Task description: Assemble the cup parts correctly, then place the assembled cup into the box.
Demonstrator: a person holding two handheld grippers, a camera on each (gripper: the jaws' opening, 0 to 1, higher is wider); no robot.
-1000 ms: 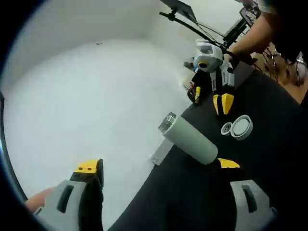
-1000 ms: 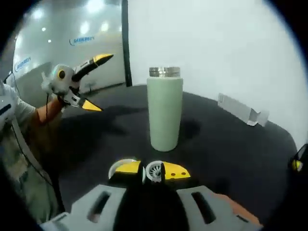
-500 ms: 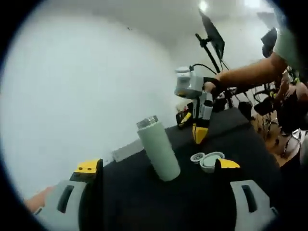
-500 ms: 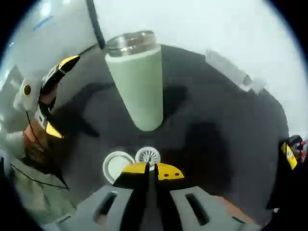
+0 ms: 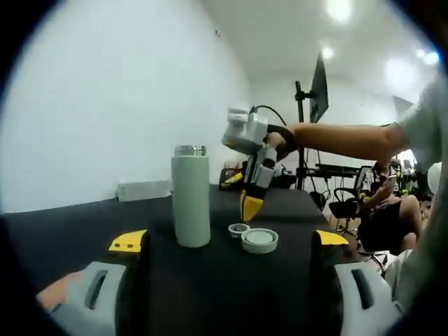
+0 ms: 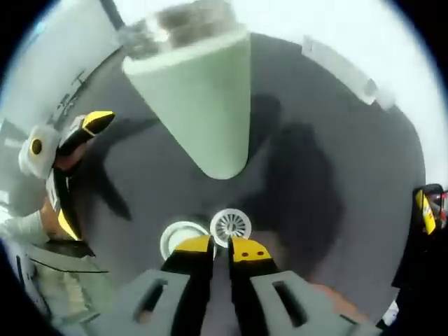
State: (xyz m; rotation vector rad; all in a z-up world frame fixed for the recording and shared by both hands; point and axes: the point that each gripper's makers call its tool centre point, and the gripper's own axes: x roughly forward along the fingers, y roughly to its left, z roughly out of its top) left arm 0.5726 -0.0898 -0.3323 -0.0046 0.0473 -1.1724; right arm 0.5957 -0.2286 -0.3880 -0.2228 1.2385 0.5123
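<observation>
A pale green cup body (image 5: pixel 191 197) with a steel rim stands upright on the black table (image 5: pixel 84 224). To its right lie a small strainer insert (image 5: pixel 239 229) and a round lid (image 5: pixel 260 240), side by side. My right gripper (image 5: pixel 248 207) hangs tips-down just above the strainer, jaws shut and empty. In the right gripper view the cup body (image 6: pixel 203 105) looms ahead, while the strainer (image 6: pixel 231 225) and lid (image 6: pixel 180 238) lie just beyond my right gripper (image 6: pixel 220 246). My left gripper (image 5: pixel 229 239) is open and empty, well short of the cup; the left gripper (image 6: pixel 73 171) also shows at the left.
A flat white box (image 5: pixel 143 189) lies at the table's far edge, box (image 6: pixel 336 59) behind the cup. A black and yellow object (image 6: pixel 425 210) sits near the table's right edge. A person's arm (image 5: pixel 336 136) holds the right gripper. Stands and chairs fill the room behind.
The right gripper view has tipped further down and moved closer over the strainer and lid. The left gripper view has levelled out. The cup, strainer and lid have stayed in place.
</observation>
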